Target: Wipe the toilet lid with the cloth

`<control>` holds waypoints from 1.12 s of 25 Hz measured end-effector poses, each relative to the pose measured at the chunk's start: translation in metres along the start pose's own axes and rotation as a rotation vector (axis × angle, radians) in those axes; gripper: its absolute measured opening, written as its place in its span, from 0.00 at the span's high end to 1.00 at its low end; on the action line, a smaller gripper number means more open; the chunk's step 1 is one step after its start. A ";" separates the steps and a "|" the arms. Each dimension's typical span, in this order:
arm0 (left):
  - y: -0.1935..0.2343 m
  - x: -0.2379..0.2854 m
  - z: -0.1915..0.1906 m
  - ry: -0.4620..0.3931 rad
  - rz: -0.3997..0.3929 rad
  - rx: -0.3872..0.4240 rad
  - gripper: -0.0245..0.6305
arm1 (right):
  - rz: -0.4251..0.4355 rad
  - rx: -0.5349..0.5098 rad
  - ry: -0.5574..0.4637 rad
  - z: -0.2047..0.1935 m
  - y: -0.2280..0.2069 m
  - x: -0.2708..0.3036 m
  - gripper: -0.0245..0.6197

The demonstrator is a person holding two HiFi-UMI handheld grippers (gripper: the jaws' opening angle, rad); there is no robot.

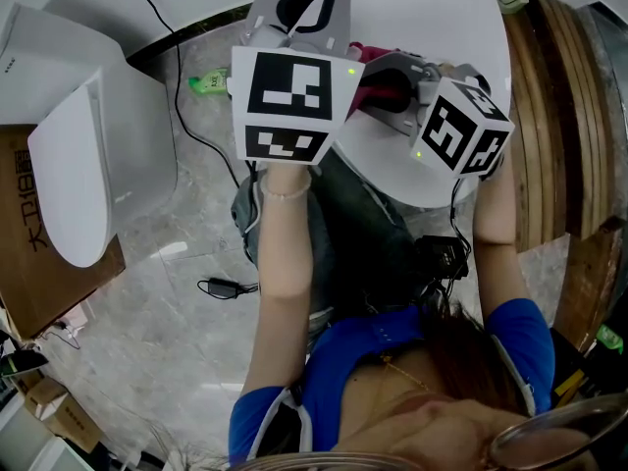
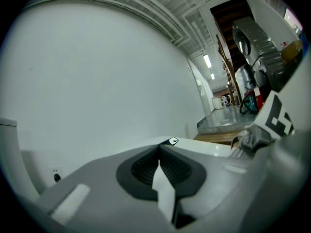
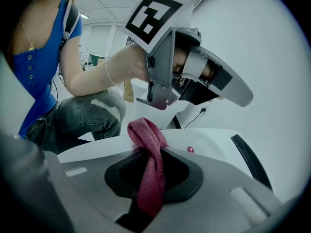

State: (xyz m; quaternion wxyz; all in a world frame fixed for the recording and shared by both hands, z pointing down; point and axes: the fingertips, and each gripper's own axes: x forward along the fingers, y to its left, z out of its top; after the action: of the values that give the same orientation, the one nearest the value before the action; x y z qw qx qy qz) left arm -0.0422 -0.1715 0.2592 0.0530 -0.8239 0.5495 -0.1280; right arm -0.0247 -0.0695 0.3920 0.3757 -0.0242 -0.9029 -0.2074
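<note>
Only in the right gripper view is the grip made plain: the right tongs [image 3: 146, 152] are closed on a dark pink cloth [image 3: 150, 178], which is pinched between the pads and bunched into a fold above the tips. In the head view no more than a scrap of it is seen, between the two marker cubes. In the left gripper view the left tongs [image 2: 159, 152] are seen closed tip to tip with nothing held. Beyond them a white wall [image 2: 97, 72] is seen and, at 2 o'clock, a long corridor [image 2: 218, 101], neither of which is shown from the head. A blue top [image 3: 41, 67] and a knee in jeans [image 3: 92, 113] are shown at 9 to 10 o'clock in the right gripper view, with the left tongs at 12 o'clock, gripped by a hand [image 3: 131, 64].

Both forearms are held out forward, side by side. The left tongs are pointed toward 12 o'clock in the head view. The right tongs are turned toward 9 o'clock, just beside the left ones, over the near edge of a round white bench [image 1: 432, 18].

The toilet lid [image 1: 74, 180] is seen shut at 9 o'clock in the head view, well apart from the cloth. Brown cardboard [image 1: 39, 273] is laid under the toilet. A black cable [image 1: 186, 116] is trailed over the grey marble floor [image 1: 177, 361], and wooden boards [image 1: 559, 116] are stacked at 3 o'clock.
</note>
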 end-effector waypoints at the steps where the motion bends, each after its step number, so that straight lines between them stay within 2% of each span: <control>1: 0.000 0.000 0.000 0.001 0.000 0.000 0.96 | -0.001 0.000 -0.002 0.000 0.001 0.000 0.85; 28: -0.008 0.003 -0.001 0.012 -0.008 0.017 0.96 | -0.009 -0.005 -0.022 -0.002 0.023 -0.009 0.85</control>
State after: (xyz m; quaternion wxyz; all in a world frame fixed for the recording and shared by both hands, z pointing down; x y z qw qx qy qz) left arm -0.0340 -0.1714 0.2629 0.0562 -0.8249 0.5454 -0.1377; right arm -0.0123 -0.0478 0.3948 0.3646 -0.0233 -0.9067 -0.2110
